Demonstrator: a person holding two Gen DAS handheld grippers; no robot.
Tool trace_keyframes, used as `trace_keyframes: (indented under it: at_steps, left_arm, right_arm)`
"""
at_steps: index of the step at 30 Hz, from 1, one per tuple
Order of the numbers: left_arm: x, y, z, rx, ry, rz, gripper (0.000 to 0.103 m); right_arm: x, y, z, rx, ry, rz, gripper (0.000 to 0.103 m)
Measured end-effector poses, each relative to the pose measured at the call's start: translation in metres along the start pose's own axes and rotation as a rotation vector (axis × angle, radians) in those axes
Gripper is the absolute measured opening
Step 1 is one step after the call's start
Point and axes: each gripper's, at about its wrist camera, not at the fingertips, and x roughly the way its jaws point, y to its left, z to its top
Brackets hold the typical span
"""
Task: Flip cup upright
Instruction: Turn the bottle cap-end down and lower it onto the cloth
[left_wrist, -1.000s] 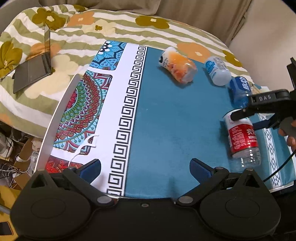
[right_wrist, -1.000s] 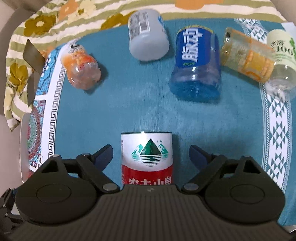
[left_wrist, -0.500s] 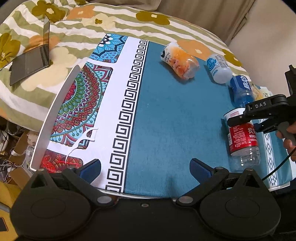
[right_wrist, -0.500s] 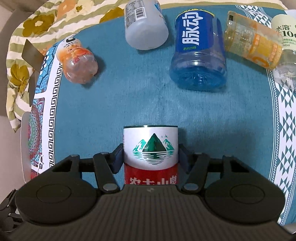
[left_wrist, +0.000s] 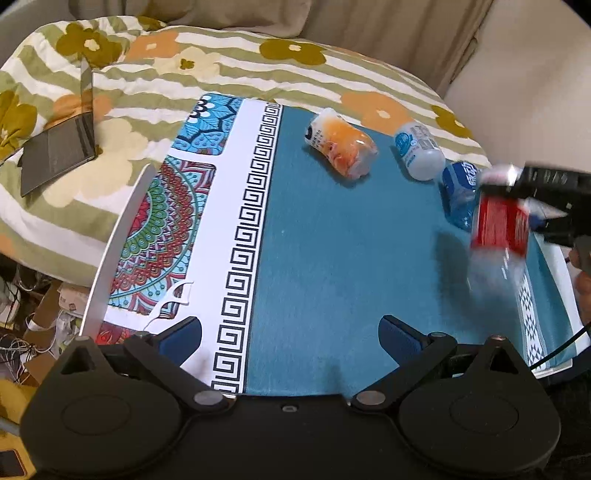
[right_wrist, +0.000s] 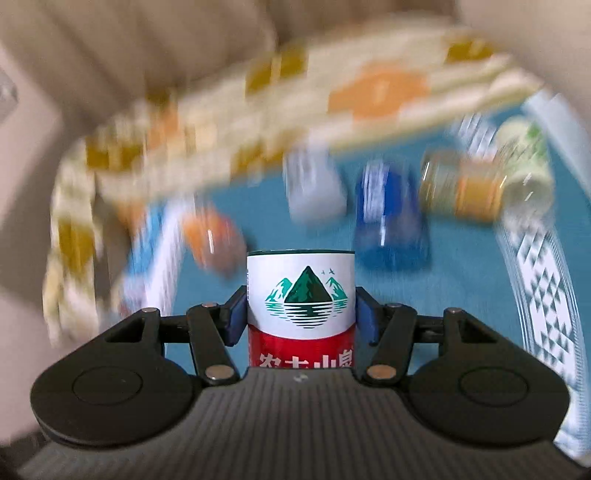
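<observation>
The red-and-white labelled clear plastic cup cut from a water bottle (right_wrist: 300, 306) is gripped at its label by the right gripper (right_wrist: 300, 314), blue-padded fingers (right_wrist: 236, 317) clenched on both sides. From the left wrist view the cup (left_wrist: 498, 229) appears motion-blurred near the desk's right edge, seemingly off the surface and partway through rotation; its exact tilt cannot be told. The left gripper (left_wrist: 290, 332) hovers at the near edge, fingers spread and holding nothing. Judged: the turn should be completed until the open rim faces up, the base set flat on the teal felt mat (left_wrist: 332, 258) before release, and the squeeze kept light, as thin plastic will likely deform. Beyond, an orange-labelled cup (left_wrist: 341, 147), a white-labelled cup (left_wrist: 419, 151) and a blue-labelled cup (left_wrist: 460, 192) lie on their sides; clearance from the blue one should be minded. A patterned cloth border (left_wrist: 243, 221) flanks the mat. Farthest, a floral striped quilt (left_wrist: 221, 66) carries a dark laptop (left_wrist: 59, 155).
</observation>
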Motion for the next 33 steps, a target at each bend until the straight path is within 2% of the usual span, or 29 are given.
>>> trace_keyframes:
  at_steps: [2,5,12,21,33]
  left_arm:
    - [0.005,-0.002,0.0,0.023,0.014,-0.004,0.103]
    - [0.012,-0.006,-0.003,0.066,0.027,0.002,0.103]
    - [0.026,-0.003,-0.018,0.108,0.055,0.023,0.103]
    - [0.034,-0.006,-0.027,0.142,0.072,0.025,0.103]
    - [0.032,-0.018,-0.028,0.154,0.071,0.003,0.103]
  right_arm:
    - [-0.008,0.001,-0.021,0.019,-0.211,-0.034,0.074]
    - [-0.004,0.003,-0.048,0.035,-0.401,-0.082,0.074]
    - [0.019,0.007,-0.075,-0.075,-0.56,-0.158,0.074]
    - [0.03,0.007,-0.09,-0.111,-0.563,-0.176,0.075]
    - [0.013,0.015,-0.102,-0.244,-0.489,-0.165,0.075]
